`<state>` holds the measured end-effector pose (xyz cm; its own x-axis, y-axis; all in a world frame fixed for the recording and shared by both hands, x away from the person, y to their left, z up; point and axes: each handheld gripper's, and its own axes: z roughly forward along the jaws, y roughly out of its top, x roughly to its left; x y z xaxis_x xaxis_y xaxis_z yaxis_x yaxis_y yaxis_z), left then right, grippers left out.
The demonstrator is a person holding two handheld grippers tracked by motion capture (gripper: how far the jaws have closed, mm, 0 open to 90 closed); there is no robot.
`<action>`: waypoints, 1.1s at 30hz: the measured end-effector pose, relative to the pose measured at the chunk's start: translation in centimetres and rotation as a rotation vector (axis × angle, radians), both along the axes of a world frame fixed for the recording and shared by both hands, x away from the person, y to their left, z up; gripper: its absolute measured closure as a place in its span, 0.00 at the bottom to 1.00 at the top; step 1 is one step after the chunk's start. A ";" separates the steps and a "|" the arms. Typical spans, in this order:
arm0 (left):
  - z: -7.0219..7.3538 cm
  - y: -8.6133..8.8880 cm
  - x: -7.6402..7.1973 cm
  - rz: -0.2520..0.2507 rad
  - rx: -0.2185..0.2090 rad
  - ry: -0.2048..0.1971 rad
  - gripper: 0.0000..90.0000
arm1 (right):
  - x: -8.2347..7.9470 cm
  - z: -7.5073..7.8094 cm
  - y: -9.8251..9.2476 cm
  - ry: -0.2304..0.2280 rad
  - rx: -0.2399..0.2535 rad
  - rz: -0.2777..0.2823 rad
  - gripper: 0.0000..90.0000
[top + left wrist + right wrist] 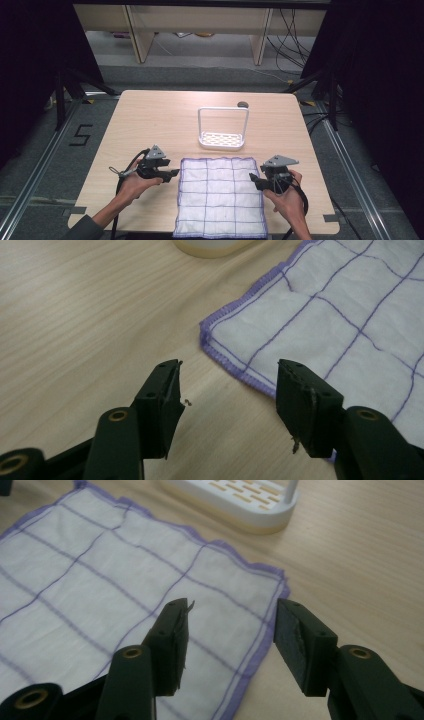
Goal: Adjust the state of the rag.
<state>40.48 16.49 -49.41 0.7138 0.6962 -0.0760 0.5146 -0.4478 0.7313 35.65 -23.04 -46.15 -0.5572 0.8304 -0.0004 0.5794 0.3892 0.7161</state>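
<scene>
Light wood tabletop [150, 120], dark room, grey floor around it. Left gripper [170, 173]: jaws apart, nothing between them, hovering over bare wood just off the cloth's [220, 195] far left corner; the purple hem is close to the right-hand jaw in the left gripper view. Right gripper [254, 179]: jaws apart, empty, over the cloth's far right corner, one jaw above fabric, the other past the hem over wood. Cloth lies flat, white with a purple grid, at the middle of the near edge, its near hem at that edge. White rack [222, 131] stands just beyond the cloth, mid-tabletop. Small dark knob [242, 104] sits near the far edge.
</scene>
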 end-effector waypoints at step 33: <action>-1.0 -2.2 4.6 -0.009 0.023 0.070 0.49 | 8.6 -3.0 0.8 0.121 -0.033 -0.032 0.60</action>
<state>45.08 14.27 -50.40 0.7133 0.6923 -0.1097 0.5601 -0.4689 0.6829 44.20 -22.27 -49.15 -0.5278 0.8485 0.0375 0.6737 0.3914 0.6269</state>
